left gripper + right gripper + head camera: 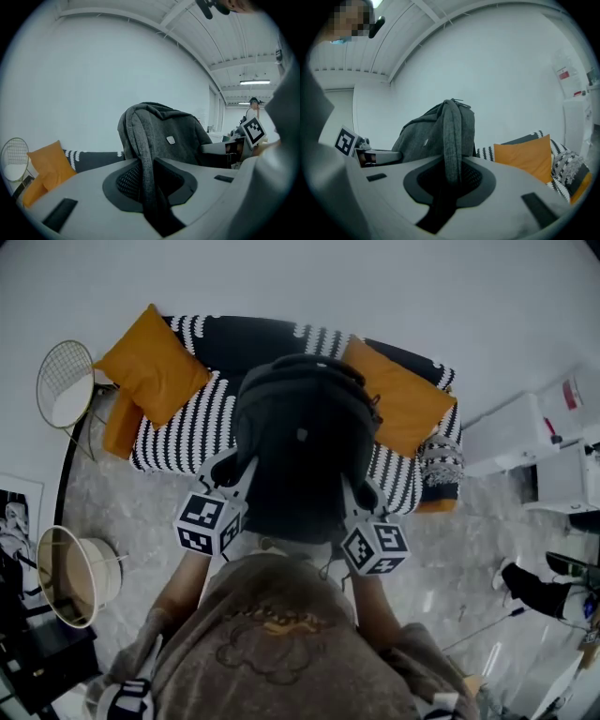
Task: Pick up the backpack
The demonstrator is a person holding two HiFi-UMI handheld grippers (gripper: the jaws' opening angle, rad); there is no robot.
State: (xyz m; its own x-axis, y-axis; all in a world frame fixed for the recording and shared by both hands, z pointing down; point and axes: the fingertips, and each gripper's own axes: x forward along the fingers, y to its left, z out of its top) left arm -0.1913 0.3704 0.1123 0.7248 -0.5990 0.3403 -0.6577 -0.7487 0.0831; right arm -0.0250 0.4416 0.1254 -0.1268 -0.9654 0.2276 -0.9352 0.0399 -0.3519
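**Backpack pinched by both straps above the sofa**

Closest under the lens: brown sweatshirt (272, 634), soft and creased, with a stitched outline across the chest. Just past it, left marker cube (208, 521) and right marker cube (375, 547), boxy, black-and-white squared, one at each side of the backpack (305, 451).

Left gripper (149, 187) closed tight on the left strap (143, 150), a padded band of grey woven cloth running from the pack's top down into the narrow gap between smooth grey jaws. Right gripper (450, 183) likewise pinching the right strap (452, 136), same heathered weave, hanging straight into the dark mesh-lined recess.

Backpack directly ahead of both grippers and between them, upright, rounded at the top, charcoal fabric with a small pale tag on its face. Seen from the head view, over the front edge of the sofa (202, 418); contact between its base and the seat not visible.

Sofa covered in black cloth with white dashed stripes. Two plump orange cushions, one (150, 362) at the far left, one (398, 395) just right of the pack. Grey marbled floor (122, 512), glossy.
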